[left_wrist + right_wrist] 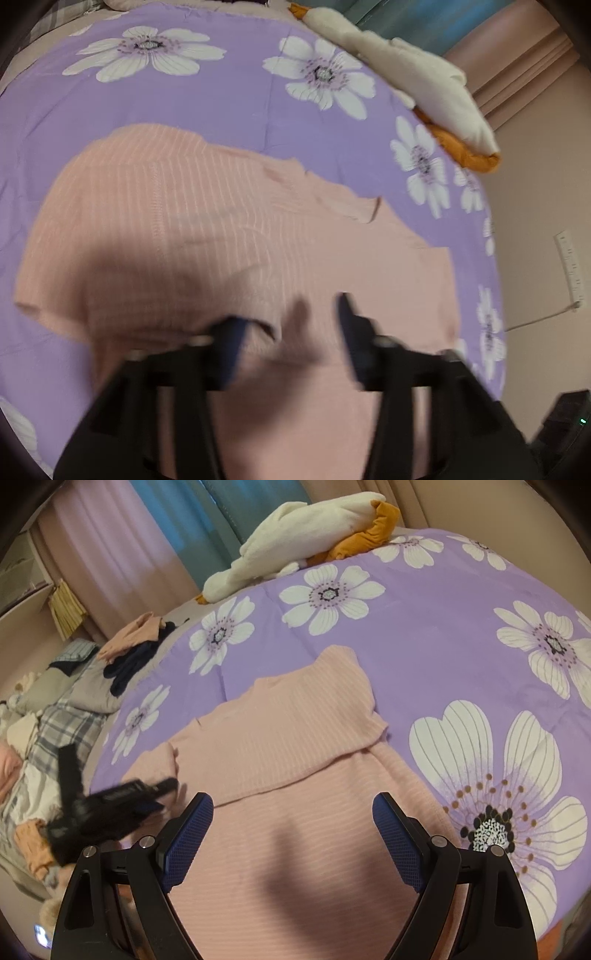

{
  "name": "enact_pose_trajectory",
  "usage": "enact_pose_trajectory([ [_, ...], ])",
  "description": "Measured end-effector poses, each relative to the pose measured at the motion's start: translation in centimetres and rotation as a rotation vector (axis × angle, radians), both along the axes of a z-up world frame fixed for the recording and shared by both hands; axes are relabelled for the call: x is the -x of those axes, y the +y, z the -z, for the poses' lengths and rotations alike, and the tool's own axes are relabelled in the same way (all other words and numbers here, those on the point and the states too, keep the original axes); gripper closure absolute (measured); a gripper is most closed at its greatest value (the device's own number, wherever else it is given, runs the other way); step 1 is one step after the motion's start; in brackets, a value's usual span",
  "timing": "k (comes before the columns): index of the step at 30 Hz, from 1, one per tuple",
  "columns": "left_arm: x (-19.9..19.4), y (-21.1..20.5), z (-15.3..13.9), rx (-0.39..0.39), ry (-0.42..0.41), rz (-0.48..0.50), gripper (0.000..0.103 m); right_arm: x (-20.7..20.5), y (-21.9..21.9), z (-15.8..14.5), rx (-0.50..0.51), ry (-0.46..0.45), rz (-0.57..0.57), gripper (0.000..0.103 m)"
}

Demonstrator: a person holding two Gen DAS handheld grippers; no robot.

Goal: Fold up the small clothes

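A pink ribbed top [207, 236] lies on the purple flowered bedspread [221, 99], with one part folded over the rest. My left gripper [291, 325] is open just above the pink cloth, its image blurred; nothing is between its fingers. In the right wrist view the same top [288, 738] lies spread with a folded flap across its upper half. My right gripper [293, 830] is open and empty above the lower part of the top. The left gripper [110, 805] shows blurred at the top's left edge.
A white and orange plush toy [306, 542] lies at the bed's far edge. A pile of pink and dark clothes [136, 642] sits at the left corner. Plaid bedding and more clothes [33, 746] lie left. Curtains [147, 535] hang behind. A power strip [570, 269] is on the floor.
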State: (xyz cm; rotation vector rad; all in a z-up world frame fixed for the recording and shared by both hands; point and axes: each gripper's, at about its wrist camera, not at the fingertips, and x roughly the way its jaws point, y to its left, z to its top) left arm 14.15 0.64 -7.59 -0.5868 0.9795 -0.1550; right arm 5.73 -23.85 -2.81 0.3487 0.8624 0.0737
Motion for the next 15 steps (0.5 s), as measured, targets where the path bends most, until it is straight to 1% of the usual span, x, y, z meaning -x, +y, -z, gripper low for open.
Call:
enact_pose_trajectory([
  [1,0.6,0.6,-0.4,0.03,-0.007,-0.003,0.03,-0.1,0.2,0.0,0.008,0.004,-0.003,0.015],
  [3,1.7,1.9,-0.8,0.103,-0.001,-0.007,0.03,-0.2,0.5,0.1,0.022,0.005,-0.009,0.015],
  [4,2.4,2.8,-0.9,0.118,0.004,-0.014,0.03,-0.3,0.8,0.1,0.03,0.003,-0.01,0.015],
  [5,3.0,3.4,-1.2,0.115,0.002,-0.031,0.03,-0.5,1.1,0.1,0.04,0.005,-0.012,0.015],
  [7,4.6,5.3,-1.7,0.068,-0.018,-0.091,0.03,-0.8,1.8,0.0,0.057,0.003,-0.026,0.015],
  [10,6.9,8.1,-2.3,-0.066,-0.053,-0.195,0.03,-1.4,3.4,-0.3,0.093,-0.005,-0.058,0.015],
  [12,8.2,9.6,-1.9,-0.142,-0.061,-0.253,0.031,-2.0,5.1,-0.8,0.125,-0.018,-0.093,0.015],
  [14,9.1,11.0,-1.1,-0.162,-0.043,-0.295,0.032,-2.5,6.6,-1.1,0.138,-0.029,-0.138,0.015],
  [15,9.5,11.6,-0.6,-0.154,-0.033,-0.314,0.032,-2.8,7.4,-1.3,0.14,-0.033,-0.165,0.015],
])
